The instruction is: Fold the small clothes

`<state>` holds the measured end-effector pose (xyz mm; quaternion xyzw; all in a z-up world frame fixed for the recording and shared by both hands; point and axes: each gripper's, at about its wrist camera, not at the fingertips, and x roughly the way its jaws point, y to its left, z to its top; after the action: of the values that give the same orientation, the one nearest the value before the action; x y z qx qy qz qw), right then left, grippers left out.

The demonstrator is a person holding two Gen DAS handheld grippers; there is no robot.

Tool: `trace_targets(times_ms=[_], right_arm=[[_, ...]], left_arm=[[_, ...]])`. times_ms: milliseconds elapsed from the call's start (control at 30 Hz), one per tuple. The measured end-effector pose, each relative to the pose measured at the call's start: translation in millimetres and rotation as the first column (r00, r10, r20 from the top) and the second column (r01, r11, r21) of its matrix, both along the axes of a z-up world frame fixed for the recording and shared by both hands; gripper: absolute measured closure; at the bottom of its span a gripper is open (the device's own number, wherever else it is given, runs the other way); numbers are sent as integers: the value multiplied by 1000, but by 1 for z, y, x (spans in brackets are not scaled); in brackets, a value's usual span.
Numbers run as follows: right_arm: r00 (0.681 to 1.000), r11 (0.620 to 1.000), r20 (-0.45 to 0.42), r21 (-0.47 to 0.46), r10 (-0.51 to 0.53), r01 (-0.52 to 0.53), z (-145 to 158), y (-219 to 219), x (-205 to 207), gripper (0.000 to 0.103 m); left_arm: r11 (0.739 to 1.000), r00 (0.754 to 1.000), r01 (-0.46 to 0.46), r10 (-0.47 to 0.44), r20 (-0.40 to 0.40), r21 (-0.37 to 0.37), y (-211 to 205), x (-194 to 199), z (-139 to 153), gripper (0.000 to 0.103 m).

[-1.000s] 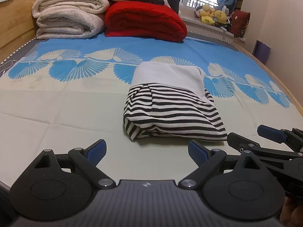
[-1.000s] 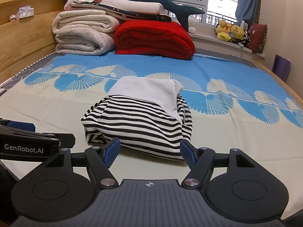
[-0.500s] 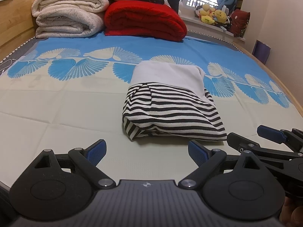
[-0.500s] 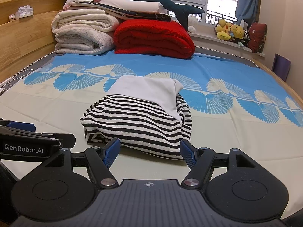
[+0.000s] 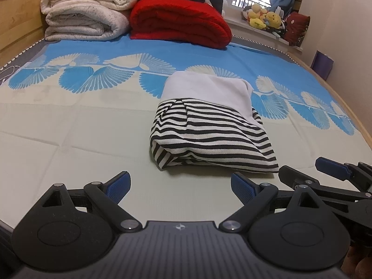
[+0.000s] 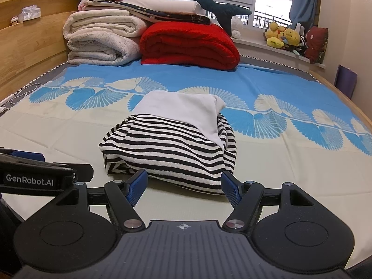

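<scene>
Both grippers hung over the near edge of the bed sheet (image 5: pixel 69 139): the left gripper (image 5: pixel 180 187) gaped wide with nothing in it, and the right gripper (image 6: pixel 183 187) was wide open and empty too. The folded striped shirt (image 6: pixel 172 148) sat on the sheet just beyond their tips, untouched.

Bed w/ blue-cream sheet (image 5: pixel 93 125): folded striped garment (image 5: pixel 209 137) mid; red quilt (image 5: pixel 179 21), white blankets (image 5: pixel 86 16) at back.

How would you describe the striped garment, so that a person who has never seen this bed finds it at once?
Start from the bed sheet, blue with fan prints. Near its middle, in front of the open grippers, lies the folded garment. It alone has black and white stripes with a plain white part on top; the red blanket and white blankets are stacked far behind.
</scene>
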<state>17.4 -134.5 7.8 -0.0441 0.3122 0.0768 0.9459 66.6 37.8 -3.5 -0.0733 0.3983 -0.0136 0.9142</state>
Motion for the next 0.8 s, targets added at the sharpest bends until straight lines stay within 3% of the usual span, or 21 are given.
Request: trace_targets(times_ms=[800], right_arm=[[1000,1000,-9,-1,1,-1,0,0,0,32]], left_arm=[[1000,1000,-1,1,-1,-1,0,0,1,8]])
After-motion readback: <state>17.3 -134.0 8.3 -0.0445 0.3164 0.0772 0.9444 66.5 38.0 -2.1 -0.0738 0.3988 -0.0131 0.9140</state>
